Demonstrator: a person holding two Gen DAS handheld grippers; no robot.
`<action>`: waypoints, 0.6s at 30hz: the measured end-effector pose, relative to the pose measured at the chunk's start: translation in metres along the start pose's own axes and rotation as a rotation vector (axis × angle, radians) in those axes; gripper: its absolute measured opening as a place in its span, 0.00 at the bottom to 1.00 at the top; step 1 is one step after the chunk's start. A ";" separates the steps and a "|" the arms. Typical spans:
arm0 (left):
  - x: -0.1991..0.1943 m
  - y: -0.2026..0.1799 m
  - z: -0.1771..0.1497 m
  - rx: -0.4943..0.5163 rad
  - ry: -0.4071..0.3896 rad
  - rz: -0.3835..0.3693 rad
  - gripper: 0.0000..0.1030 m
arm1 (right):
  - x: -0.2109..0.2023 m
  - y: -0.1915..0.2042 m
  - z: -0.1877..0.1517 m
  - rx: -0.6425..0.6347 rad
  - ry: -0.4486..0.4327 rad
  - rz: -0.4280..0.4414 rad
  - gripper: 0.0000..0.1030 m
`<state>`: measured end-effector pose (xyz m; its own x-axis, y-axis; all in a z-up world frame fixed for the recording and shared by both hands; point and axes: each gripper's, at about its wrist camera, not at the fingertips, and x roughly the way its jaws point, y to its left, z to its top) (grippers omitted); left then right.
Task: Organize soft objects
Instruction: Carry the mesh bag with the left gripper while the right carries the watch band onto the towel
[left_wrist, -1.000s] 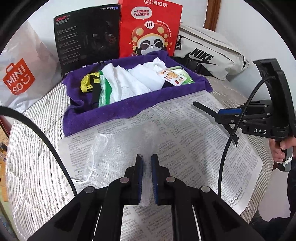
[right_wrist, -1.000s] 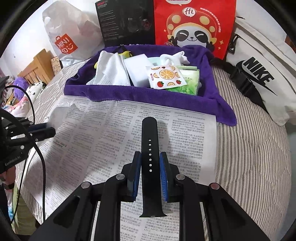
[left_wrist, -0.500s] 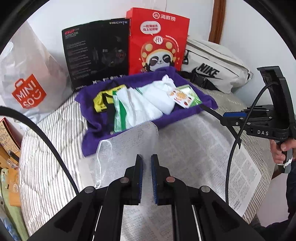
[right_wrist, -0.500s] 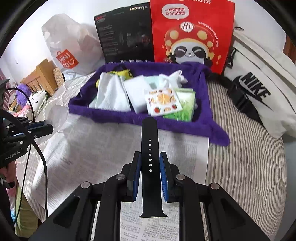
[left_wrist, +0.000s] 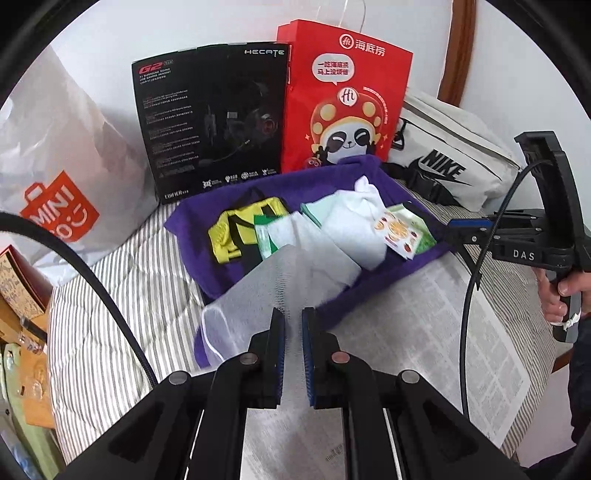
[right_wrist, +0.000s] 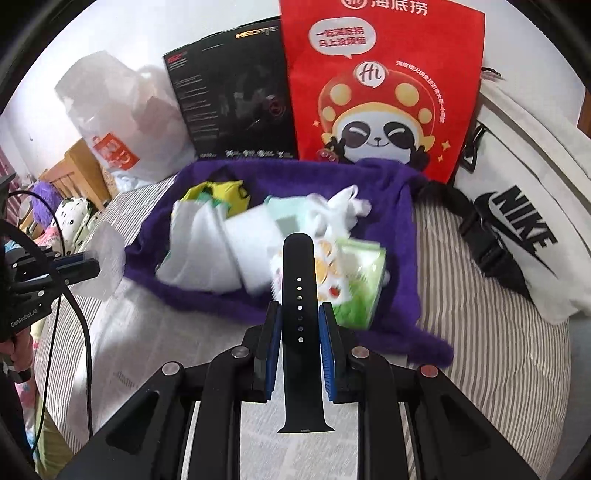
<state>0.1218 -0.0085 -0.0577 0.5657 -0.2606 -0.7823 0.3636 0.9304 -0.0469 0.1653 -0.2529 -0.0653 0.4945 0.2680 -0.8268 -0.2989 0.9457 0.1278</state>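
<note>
Mesh pouch (left_wrist: 255, 291) — now over purple towel (left_wrist: 207, 229)

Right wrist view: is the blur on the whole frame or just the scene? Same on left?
Right wrist view: the right gripper and the black strap it clamps are sharp, while the purple towel and its contents smear. Left wrist view: milder blur, the mesh bag softest; fisheye bending in both.

Blurry white cloths (right_wrist: 207, 243) and fruit packet (right_wrist: 332, 273) in the purple towel (right_wrist: 384, 206), partly hidden behind the black strap (right_wrist: 299, 288). Red bag (right_wrist: 384, 74) cut off at the top. Newspaper (left_wrist: 461, 332) print too small to read
</note>
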 end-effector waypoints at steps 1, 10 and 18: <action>0.002 0.002 0.003 -0.001 -0.001 0.001 0.09 | 0.001 -0.003 0.004 0.004 -0.002 -0.006 0.19; 0.024 0.015 0.024 -0.007 0.015 0.003 0.09 | 0.021 -0.030 0.042 0.042 -0.011 -0.063 0.19; 0.047 0.024 0.038 -0.015 0.035 -0.005 0.09 | 0.053 -0.053 0.067 0.076 0.011 -0.101 0.19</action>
<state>0.1855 -0.0079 -0.0721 0.5377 -0.2561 -0.8033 0.3550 0.9330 -0.0598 0.2621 -0.2769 -0.0792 0.5096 0.1688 -0.8437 -0.1849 0.9791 0.0842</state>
